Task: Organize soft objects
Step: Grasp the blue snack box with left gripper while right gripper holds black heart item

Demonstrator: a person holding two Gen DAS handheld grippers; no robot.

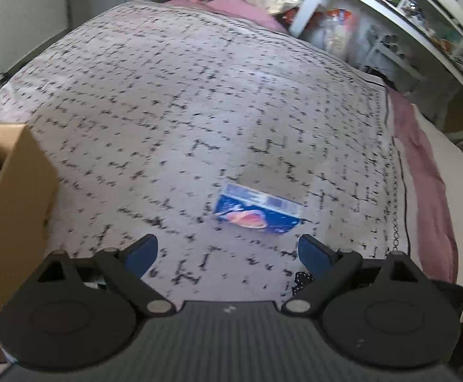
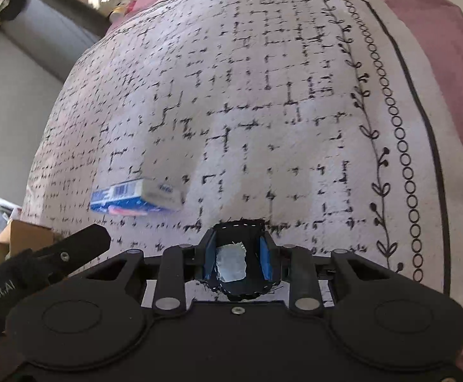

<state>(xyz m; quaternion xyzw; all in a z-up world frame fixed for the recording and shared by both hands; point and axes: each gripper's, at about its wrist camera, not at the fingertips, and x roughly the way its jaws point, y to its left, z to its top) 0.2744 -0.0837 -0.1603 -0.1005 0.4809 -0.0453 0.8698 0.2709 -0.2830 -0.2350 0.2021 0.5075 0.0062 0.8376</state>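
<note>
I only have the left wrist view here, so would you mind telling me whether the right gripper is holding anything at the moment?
Observer: Yes, the right gripper is closed on a small dark piece of cloth with a pale patch in the middle.
Operator: Thank you. Is the blue box clear of that gripper?
Observer: It is. The blue box lies on the patterned bedspread, ahead and to the left of the right gripper, not touching it.
Operator: And can you see the left gripper from that side?
Observer: Only part of one black finger, entering at the lower left, in front of the cardboard box.
</note>
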